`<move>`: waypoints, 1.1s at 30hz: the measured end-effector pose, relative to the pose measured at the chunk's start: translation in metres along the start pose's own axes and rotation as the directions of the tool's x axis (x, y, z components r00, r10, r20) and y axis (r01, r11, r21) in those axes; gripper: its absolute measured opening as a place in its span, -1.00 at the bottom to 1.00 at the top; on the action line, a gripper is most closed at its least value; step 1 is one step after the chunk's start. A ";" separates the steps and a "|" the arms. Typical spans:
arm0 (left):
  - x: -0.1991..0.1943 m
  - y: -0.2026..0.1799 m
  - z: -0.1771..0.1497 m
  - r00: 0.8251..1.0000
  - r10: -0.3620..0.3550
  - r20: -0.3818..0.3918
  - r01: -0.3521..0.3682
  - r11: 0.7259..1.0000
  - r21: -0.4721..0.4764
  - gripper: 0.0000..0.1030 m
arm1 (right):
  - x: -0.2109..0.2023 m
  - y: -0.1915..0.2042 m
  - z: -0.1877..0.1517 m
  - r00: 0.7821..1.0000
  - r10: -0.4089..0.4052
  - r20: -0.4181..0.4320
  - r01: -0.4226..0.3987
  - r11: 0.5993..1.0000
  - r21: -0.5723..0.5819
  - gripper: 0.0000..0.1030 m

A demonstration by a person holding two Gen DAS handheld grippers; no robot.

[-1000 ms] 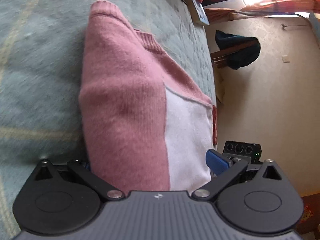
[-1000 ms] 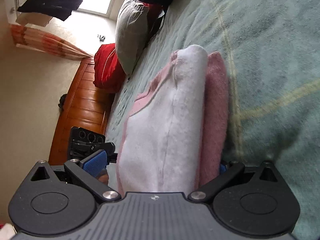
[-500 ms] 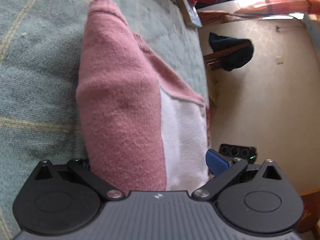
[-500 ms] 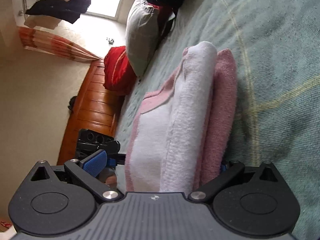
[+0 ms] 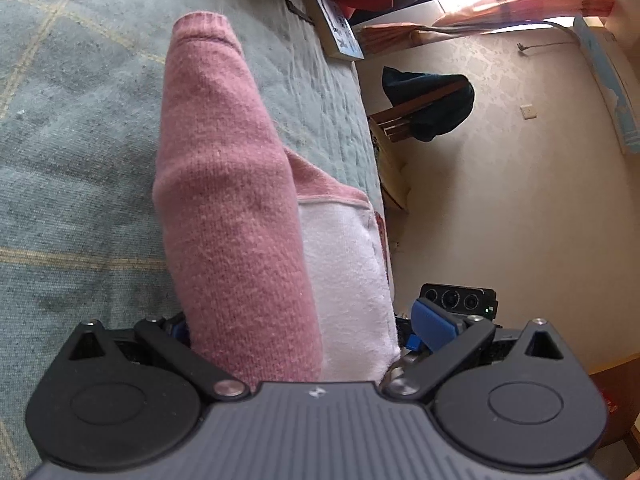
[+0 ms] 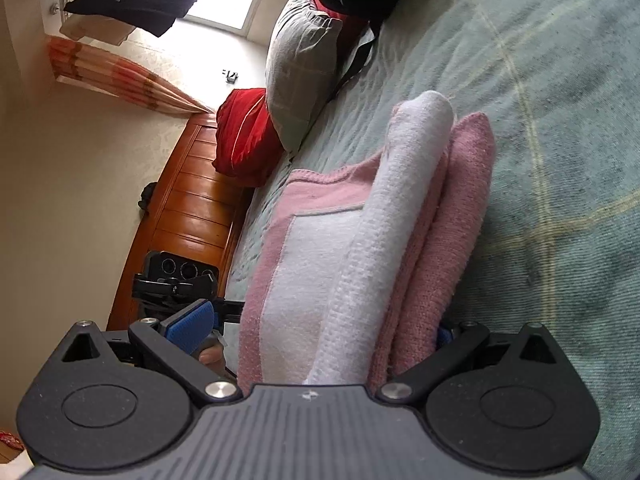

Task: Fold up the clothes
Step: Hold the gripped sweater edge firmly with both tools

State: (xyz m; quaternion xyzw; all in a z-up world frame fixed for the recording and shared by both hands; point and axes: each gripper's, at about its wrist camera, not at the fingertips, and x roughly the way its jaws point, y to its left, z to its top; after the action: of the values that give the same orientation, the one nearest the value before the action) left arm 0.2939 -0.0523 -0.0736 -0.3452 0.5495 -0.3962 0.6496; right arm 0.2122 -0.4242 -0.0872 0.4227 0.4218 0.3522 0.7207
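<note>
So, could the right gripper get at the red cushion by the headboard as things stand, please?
Probably not yet: the right gripper has the folded pink and white sweater between its fingers, and the red cushion lies well beyond it, past the sweater. It would need to let go first.

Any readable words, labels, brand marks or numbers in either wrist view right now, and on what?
No legible text in either view.
Small white logo mark, no letters, on the left gripper housing and the right gripper housing.
Printed flat box on the grey-green quilted bedspread: print too blurred to read.
</note>
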 end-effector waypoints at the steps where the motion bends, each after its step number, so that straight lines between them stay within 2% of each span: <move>1: -0.001 0.001 -0.001 1.000 -0.001 0.003 0.001 1.000 0.000 0.96 | 0.000 0.001 0.000 1.000 -0.001 -0.002 0.001 1.000 -0.002 1.00; 9: -0.016 0.014 -0.008 1.000 -0.004 0.021 0.005 1.000 -0.017 0.96 | 0.020 0.012 -0.001 0.999 -0.029 -0.034 0.028 0.999 -0.023 1.00; 15: -0.005 0.049 -0.010 0.999 0.033 -0.025 -0.035 0.996 -0.083 0.96 | 0.032 -0.006 -0.004 0.996 -0.062 -0.057 0.064 0.997 0.035 1.00; 17: -0.003 0.054 -0.010 0.999 0.026 -0.023 -0.029 0.995 -0.096 0.96 | 0.030 -0.014 -0.005 0.997 -0.048 -0.052 0.052 0.997 0.064 1.00; 23: 0.004 0.050 -0.007 0.998 0.049 -0.049 -0.052 0.996 -0.072 0.96 | 0.037 -0.031 -0.004 0.998 -0.022 -0.059 0.028 0.995 0.091 1.00; 26: 0.003 0.045 -0.007 0.997 0.056 -0.046 -0.059 0.996 -0.065 0.96 | 0.042 -0.027 -0.003 0.998 -0.010 -0.057 0.015 0.996 0.090 1.00; 33: -0.010 0.032 -0.010 0.999 0.017 -0.028 -0.018 0.999 -0.043 0.96 | 0.035 -0.014 -0.005 0.998 -0.004 -0.056 0.008 0.998 0.062 1.00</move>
State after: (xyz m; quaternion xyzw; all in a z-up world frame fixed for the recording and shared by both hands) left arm 0.2873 -0.0287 -0.0990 -0.3489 0.5696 -0.3834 0.6378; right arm 0.2236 -0.3978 -0.1119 0.4336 0.4539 0.3485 0.6961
